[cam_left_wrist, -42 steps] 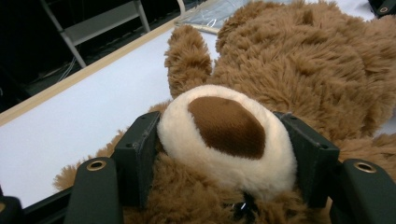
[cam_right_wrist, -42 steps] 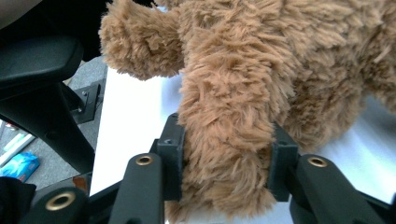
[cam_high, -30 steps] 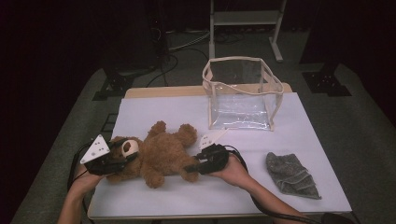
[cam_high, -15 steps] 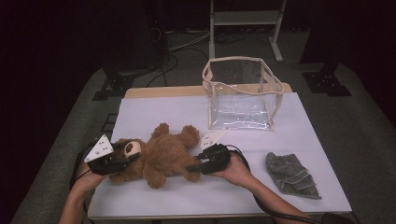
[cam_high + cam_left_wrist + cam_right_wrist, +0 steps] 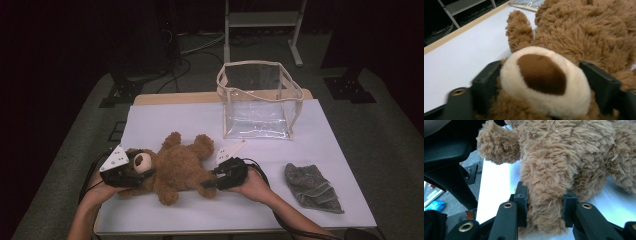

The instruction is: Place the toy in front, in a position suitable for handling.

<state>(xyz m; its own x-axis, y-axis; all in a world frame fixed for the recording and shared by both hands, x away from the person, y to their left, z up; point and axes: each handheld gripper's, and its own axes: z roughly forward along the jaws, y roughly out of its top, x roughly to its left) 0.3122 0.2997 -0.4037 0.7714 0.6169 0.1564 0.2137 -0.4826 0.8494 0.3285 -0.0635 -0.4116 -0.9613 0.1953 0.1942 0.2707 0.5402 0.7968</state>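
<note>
While the teddy bear (image 5: 172, 167) lies crosswise, the left gripper (image 5: 131, 176) has just been opening around its head (snout between the jaws); the right gripper (image 5: 216, 181) clamps a leg.

Our bare forearms at the frame's bottom, our matte black left gripper (image 5: 131, 176) with grey three-cornered plate, our black right gripper (image 5: 220, 179), brass-ringed screws, black trailing cables
</note>
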